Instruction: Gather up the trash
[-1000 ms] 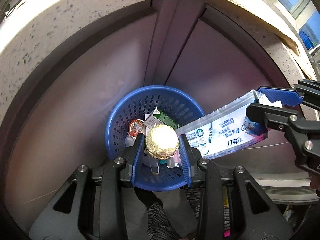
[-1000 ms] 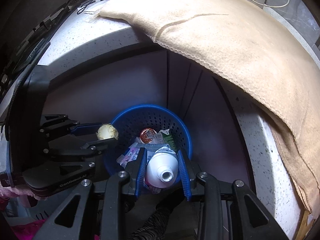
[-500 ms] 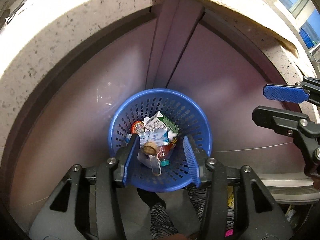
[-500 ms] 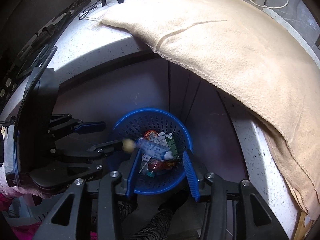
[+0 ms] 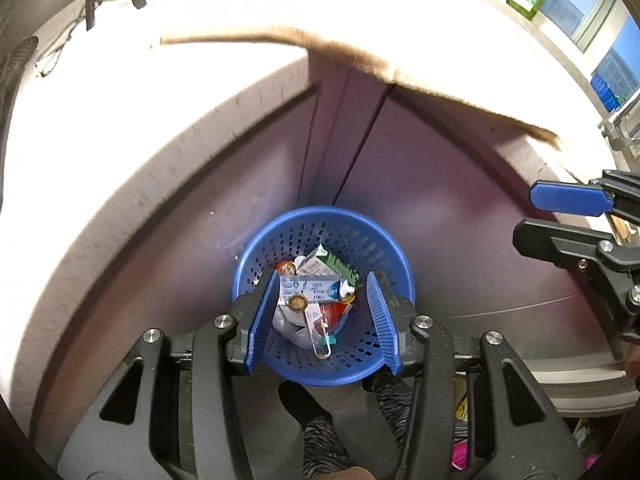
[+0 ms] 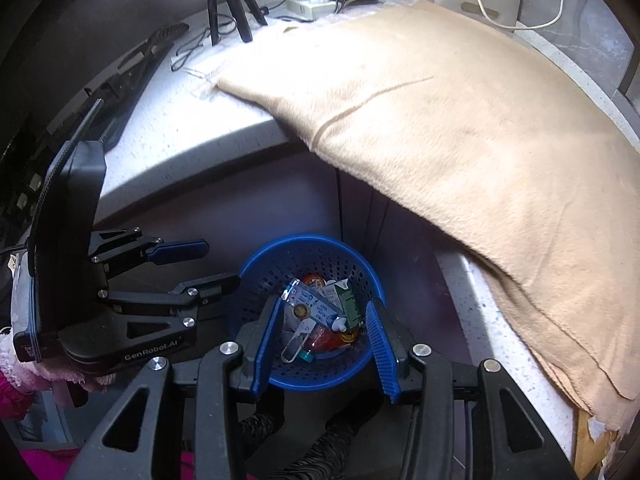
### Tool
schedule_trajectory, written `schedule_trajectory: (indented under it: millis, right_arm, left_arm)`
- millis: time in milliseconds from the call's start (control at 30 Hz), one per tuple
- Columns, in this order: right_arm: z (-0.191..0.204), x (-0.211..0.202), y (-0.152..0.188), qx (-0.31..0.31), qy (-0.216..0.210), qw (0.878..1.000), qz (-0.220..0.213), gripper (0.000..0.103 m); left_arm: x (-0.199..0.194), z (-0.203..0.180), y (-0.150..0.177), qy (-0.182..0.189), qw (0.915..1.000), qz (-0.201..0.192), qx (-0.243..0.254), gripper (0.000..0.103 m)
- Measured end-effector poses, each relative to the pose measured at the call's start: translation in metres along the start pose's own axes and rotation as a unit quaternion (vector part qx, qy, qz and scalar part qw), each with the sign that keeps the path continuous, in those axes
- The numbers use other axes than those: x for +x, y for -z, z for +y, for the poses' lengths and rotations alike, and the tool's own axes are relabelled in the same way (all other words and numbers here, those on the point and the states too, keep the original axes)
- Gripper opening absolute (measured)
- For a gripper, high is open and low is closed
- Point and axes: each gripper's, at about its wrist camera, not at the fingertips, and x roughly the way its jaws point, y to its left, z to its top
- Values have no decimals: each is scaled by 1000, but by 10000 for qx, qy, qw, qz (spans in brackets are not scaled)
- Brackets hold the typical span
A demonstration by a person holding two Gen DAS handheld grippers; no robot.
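While pointing steeply down on matte black hinged links with bright steel rivets, have just been opening and now stand apart, nothing between the ribbed blue pads: left gripper [image 5: 320, 280], right gripper [image 6: 323, 306]. Printed white along the left tool's glossy black body, seen from the right wrist: "GenRobot.AI". Directly below both, on the floor against the cabinet: round blue plastic basket [image 5: 320, 212], wall tapering and pierced with rows of small slots. Heaped inside, all the trash: a flattened white-and-blue tube [image 5: 316, 288] with small print too fine to read, a little crinkled gold foil ball [image 5: 298, 303] lying on it, a clear rounded plastic vial [image 5: 320, 336], a green-and-white carton [image 5: 338, 266] tilted against the wall, something red and glossy underneath. Behind the basket, smooth mauve-grey cabinet doors [image 5: 440, 200] with a dark vertical seam. Above, a pale speckled stone countertop [image 6: 180, 128], draped with a soft, napped beige cloth [image 6: 440, 120] overhanging the edge. Farthest back, black tripod legs [image 6: 232, 8] and a white power strip [image 6: 308, 4] trailing cables.
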Motion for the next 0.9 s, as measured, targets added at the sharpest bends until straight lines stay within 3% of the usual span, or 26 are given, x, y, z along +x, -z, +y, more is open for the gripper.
schedule_trajectory:
  millis: [667, 900]
  right_arm:
    - [-28, -82, -27, 216, 108, 9956, -910, 48]
    - [-47, -108, -35, 371, 184, 9913, -1250, 55]
  left_arm:
    - [-78, -21, -56, 7, 9952, -976, 61, 46]
    - [-99, -34, -78, 0, 9925, -1218, 61, 46]
